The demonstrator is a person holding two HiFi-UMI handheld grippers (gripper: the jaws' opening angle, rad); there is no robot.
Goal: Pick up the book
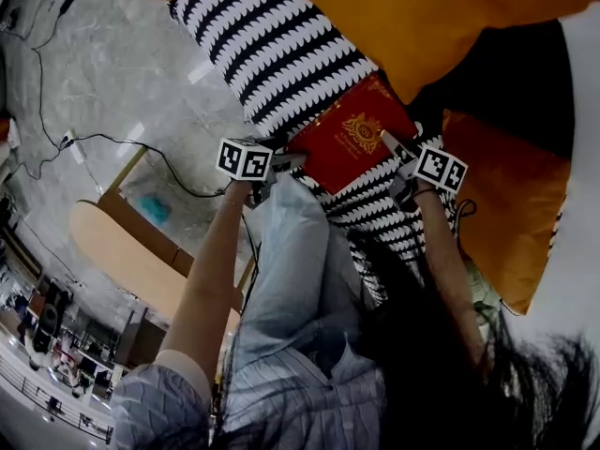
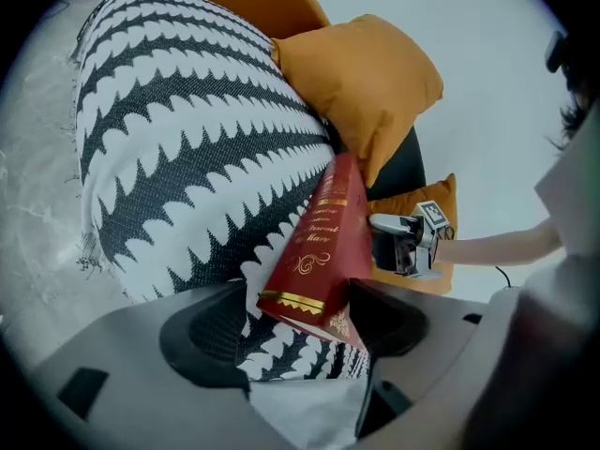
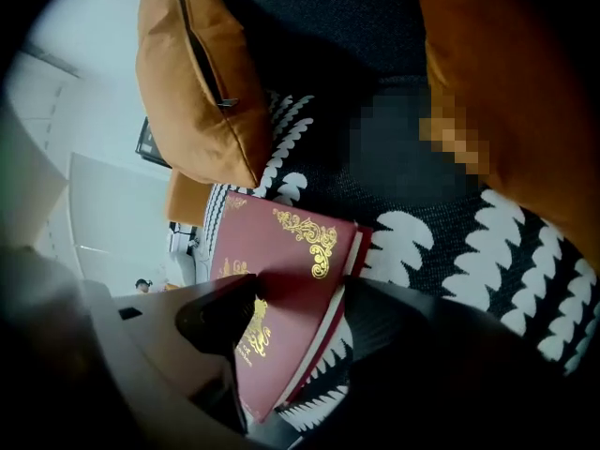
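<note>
Both unclenched, the left gripper (image 2: 300,322) and right gripper (image 3: 300,336) straddle opposite ends of the dark red, gold-stamped hardback book (image 1: 347,143) resting on the black-and-white patterned cushion (image 1: 272,45); I'd close them squarely together before lifting level.

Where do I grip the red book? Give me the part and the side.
Take the book by its two diagonally opposite corners, coming in from left and right, with one jaw over the cover and one under. It lies cover up on the soft striped cushion, which should give enough to let the lower jaw slip beneath.
</note>
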